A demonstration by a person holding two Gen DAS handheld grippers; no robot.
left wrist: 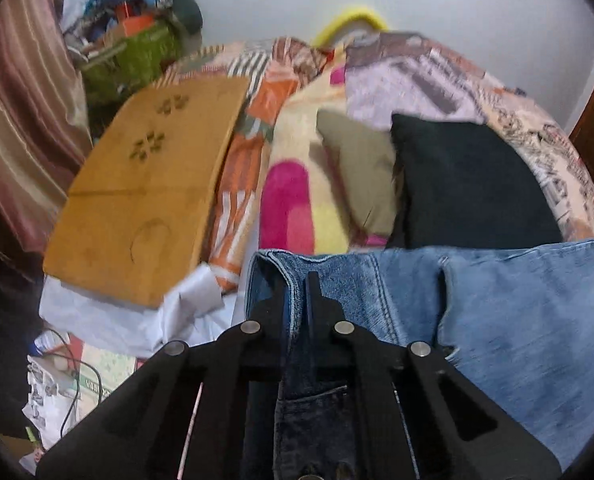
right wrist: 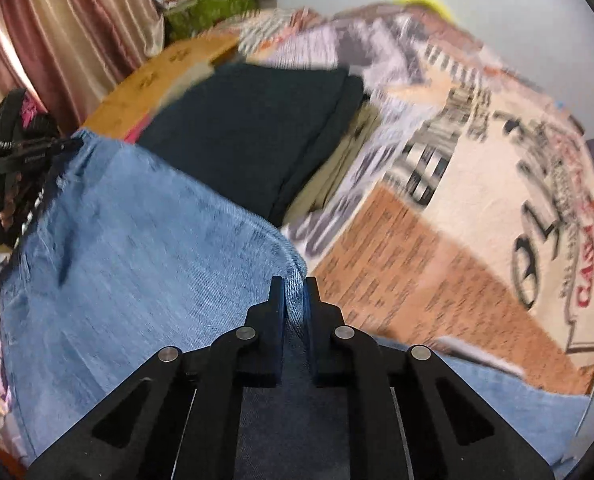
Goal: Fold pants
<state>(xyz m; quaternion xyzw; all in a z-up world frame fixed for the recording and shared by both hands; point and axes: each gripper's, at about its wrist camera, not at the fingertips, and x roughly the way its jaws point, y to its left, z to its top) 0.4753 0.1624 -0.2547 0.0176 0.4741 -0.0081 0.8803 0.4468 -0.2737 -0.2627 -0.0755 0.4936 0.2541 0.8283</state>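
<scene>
Patterned bed cover (right wrist: 477, 184) under the blue jeans (left wrist: 517, 320) (frames blurred).
Your left gripper (left wrist: 297, 284) pinches their top hem; your right gripper (right wrist: 294, 286) pinches the other corner.

A black cushion (left wrist: 473, 184) and an olive one (left wrist: 357, 168) sit just beyond the raised edge of the blue jeans (left wrist: 517, 320) at frame centre, blocking the way ahead. At left, a wooden lap tray (left wrist: 145, 200) lies across the patterned bedspread (left wrist: 545, 152). Open bedspread shows at the right of the right wrist view, while curtains (left wrist: 21, 120) and piled clutter (left wrist: 137, 32) close off the upper left.
</scene>
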